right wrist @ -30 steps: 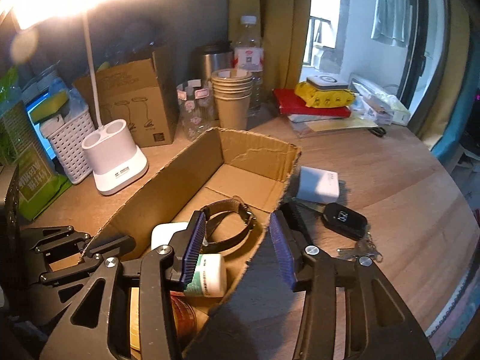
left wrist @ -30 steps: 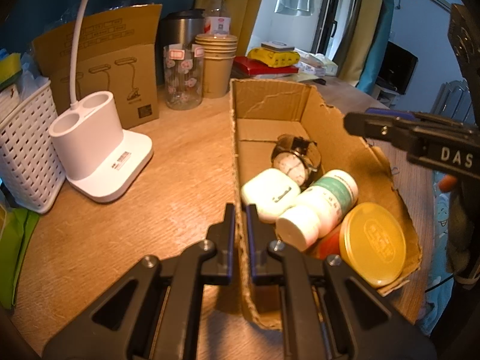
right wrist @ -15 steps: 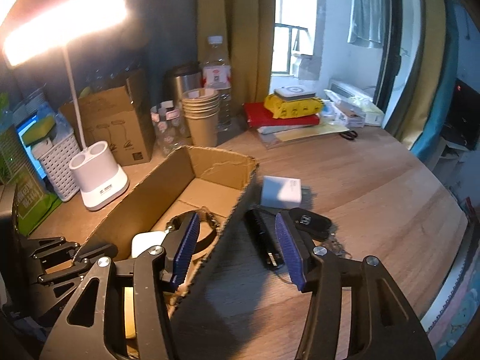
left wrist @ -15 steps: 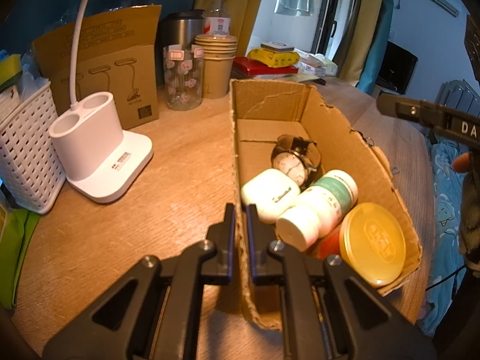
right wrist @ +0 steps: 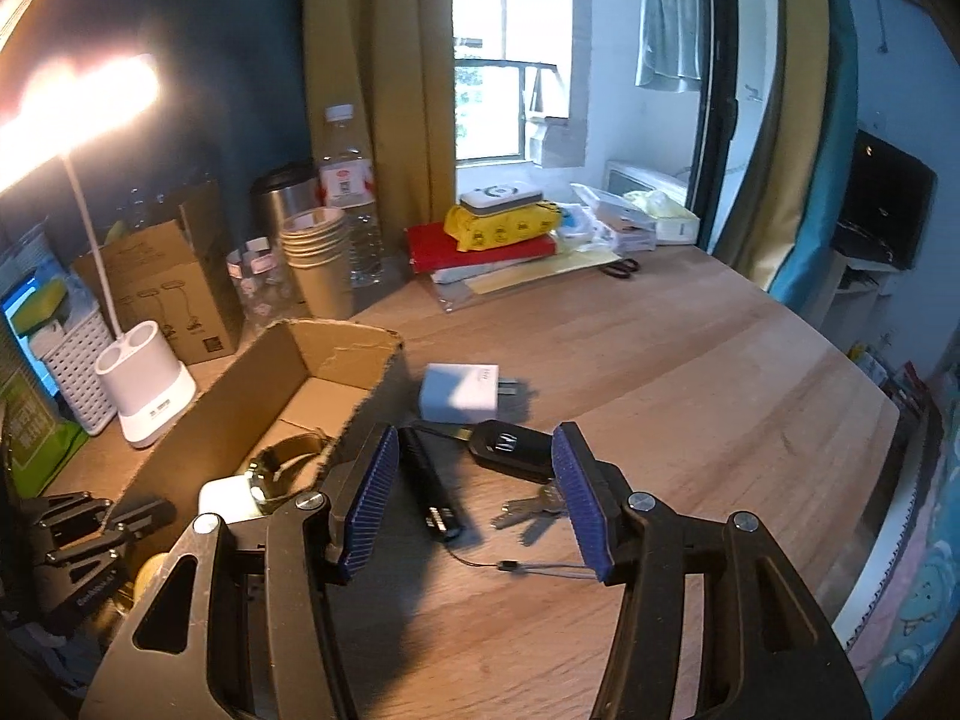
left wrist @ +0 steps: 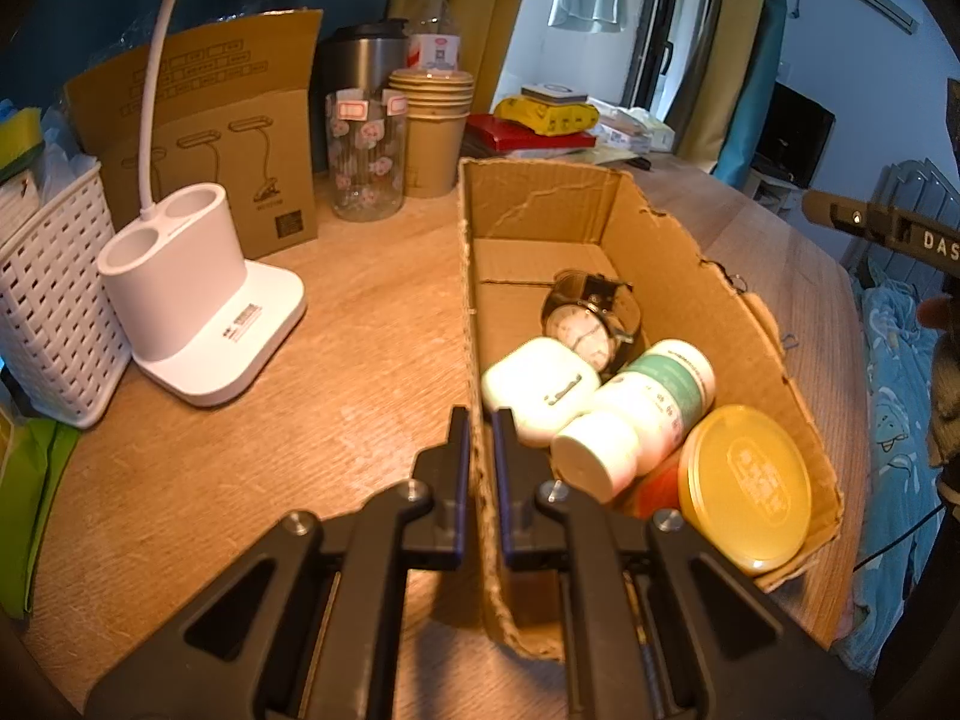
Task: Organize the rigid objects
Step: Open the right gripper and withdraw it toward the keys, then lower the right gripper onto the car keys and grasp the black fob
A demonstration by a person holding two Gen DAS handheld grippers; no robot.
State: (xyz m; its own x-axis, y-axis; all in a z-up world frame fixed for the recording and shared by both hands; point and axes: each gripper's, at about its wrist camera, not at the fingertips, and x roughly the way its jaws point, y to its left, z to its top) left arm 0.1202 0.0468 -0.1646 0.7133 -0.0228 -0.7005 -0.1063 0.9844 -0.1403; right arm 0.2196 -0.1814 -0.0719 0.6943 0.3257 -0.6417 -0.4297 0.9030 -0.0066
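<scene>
1. Already my cardboard box, clamped at its wall by my left gripper, holds a watch, case, bottle, tin.
2. Still outside: charger, flashlight, car key.
3. My right gripper, empty, has just been widening above them.

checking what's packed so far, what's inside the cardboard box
Inside the cardboard box: a wristwatch, a white case, a white pill bottle and a yellow-lidded jar. Whatever lies beneath them is covered.
</scene>
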